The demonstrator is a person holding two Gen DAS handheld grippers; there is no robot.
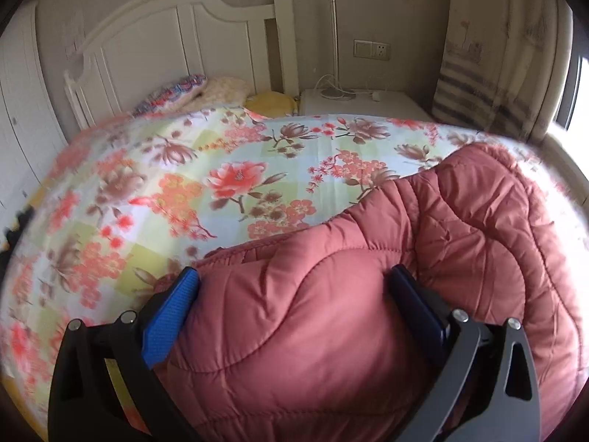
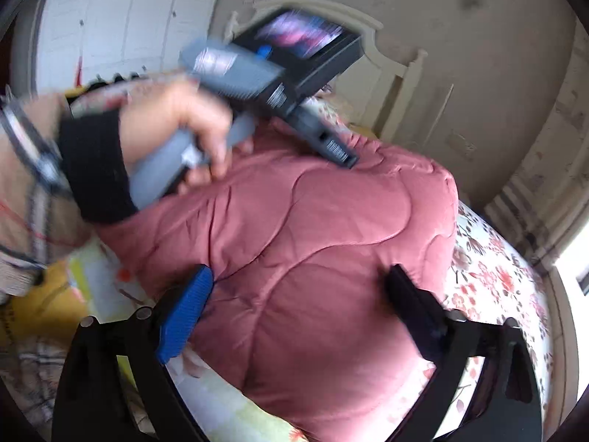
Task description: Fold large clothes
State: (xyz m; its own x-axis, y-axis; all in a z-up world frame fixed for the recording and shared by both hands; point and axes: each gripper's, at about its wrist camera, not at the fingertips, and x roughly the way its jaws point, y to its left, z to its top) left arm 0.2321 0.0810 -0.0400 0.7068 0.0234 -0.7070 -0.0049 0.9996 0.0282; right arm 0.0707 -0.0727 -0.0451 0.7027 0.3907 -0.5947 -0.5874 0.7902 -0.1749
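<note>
A pink quilted puffer jacket (image 1: 368, 294) lies bunched on the floral bed sheet (image 1: 184, 184). In the left wrist view my left gripper (image 1: 294, 283) is open wide, its blue-padded fingers (image 1: 173, 316) on either side of a puffy fold of the jacket. In the right wrist view my right gripper (image 2: 300, 287) is open wide too, straddling the jacket (image 2: 313, 258). The person's left hand (image 2: 176, 121) holds the other gripper's grey body (image 2: 235, 73) over the jacket's far side.
A white headboard (image 1: 165, 44) and pillows (image 1: 191, 92) are at the bed's far end. A white nightstand (image 1: 360, 105) stands beside it, a striped curtain (image 1: 489, 66) at the right. White wardrobe doors (image 2: 121, 11) are at the left.
</note>
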